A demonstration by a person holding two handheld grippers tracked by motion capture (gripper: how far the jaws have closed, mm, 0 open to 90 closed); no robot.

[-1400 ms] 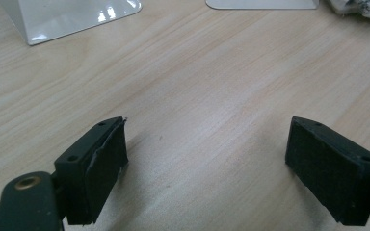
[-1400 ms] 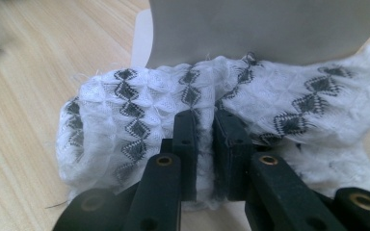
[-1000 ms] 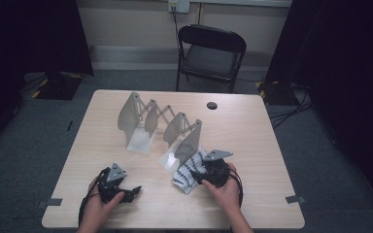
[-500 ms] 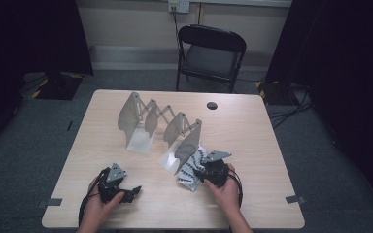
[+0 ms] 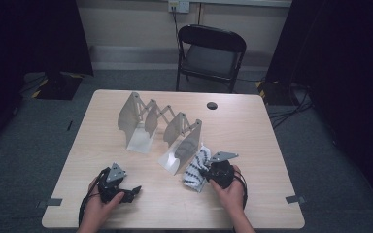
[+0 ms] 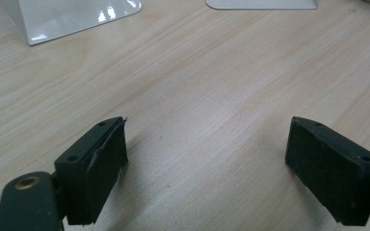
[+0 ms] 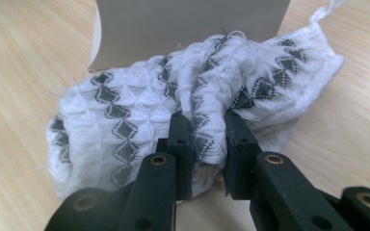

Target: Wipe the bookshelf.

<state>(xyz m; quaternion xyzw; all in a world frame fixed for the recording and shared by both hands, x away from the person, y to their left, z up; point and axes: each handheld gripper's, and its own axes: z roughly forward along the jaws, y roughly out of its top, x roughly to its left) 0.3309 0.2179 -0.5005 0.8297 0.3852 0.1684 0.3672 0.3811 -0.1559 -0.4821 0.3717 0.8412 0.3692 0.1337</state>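
A white sock with dark diamond marks (image 7: 139, 120) lies crumpled on the wooden table (image 5: 252, 131), just right of the nearer panel of a white folding rack (image 5: 179, 145). In the high view the sock (image 5: 194, 170) sits at the front right. My right gripper (image 7: 207, 137) has just been closing and now pinches a raised fold of the sock between its jaws. It appears in the high view as the right gripper (image 5: 209, 171), with a hand behind it. My left gripper (image 6: 207, 163) rests low over bare table at the front left, jaws wide and nothing between them; from above, the left gripper (image 5: 133, 190) points right.
The zigzag rack (image 5: 148, 116) spans the table's middle with several upright panels. A small dark round cap (image 5: 212, 105) lies near the far edge. A black folding chair (image 5: 211, 53) stands beyond the table. Cables trail from both grippers.
The right gripper has shifted slightly toward the sock, now bunched against its tips. The left hand and gripper have stayed put.
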